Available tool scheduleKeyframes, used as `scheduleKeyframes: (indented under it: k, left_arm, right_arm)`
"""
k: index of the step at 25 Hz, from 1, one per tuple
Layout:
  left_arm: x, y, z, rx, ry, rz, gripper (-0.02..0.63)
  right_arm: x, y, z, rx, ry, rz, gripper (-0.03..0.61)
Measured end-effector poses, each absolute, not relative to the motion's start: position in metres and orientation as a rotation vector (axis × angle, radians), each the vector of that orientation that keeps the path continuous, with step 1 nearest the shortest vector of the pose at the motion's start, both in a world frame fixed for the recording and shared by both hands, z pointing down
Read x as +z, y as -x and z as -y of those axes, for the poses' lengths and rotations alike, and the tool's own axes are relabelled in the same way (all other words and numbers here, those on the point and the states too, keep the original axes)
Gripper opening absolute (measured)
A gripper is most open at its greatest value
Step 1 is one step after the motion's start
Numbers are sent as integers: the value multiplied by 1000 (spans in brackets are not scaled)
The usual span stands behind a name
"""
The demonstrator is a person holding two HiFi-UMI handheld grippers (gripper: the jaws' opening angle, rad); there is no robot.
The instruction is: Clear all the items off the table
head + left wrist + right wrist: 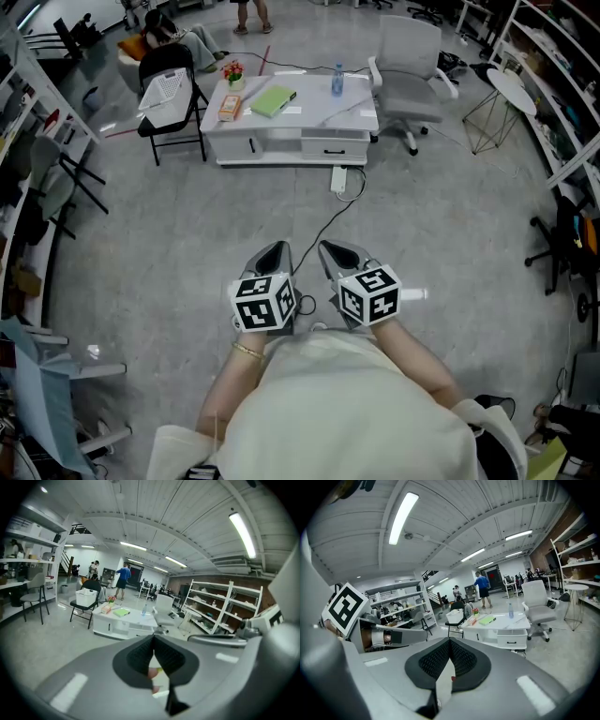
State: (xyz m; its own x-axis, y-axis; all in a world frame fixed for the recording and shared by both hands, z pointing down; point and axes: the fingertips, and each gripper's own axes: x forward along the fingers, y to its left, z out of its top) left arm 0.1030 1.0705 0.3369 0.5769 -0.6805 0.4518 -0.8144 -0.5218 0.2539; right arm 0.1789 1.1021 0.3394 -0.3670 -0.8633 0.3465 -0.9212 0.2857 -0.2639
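Head view: the left tool and right tool are side by side above the floor, well apart from the white counter. Each has its jaws pressed together on nothing. On the counter a green book lies flat, its long axis slanting near-left to far-right. An orange box lies beside it, pointing away, and a water bottle stands upright.
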Motion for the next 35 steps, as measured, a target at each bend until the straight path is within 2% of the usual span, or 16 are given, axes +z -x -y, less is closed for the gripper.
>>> scheduleKeyframes:
  k: [21,35]
  left_arm:
    - [344,-103,-1077,427,-2356,1219,11]
    - [356,-101,-1027,430,-2318,1210,9]
  right_arm:
    - [349,-178,-1101,675,-1694,2391,-3]
    - [356,-191,-1061,724,-1761,2349,-3]
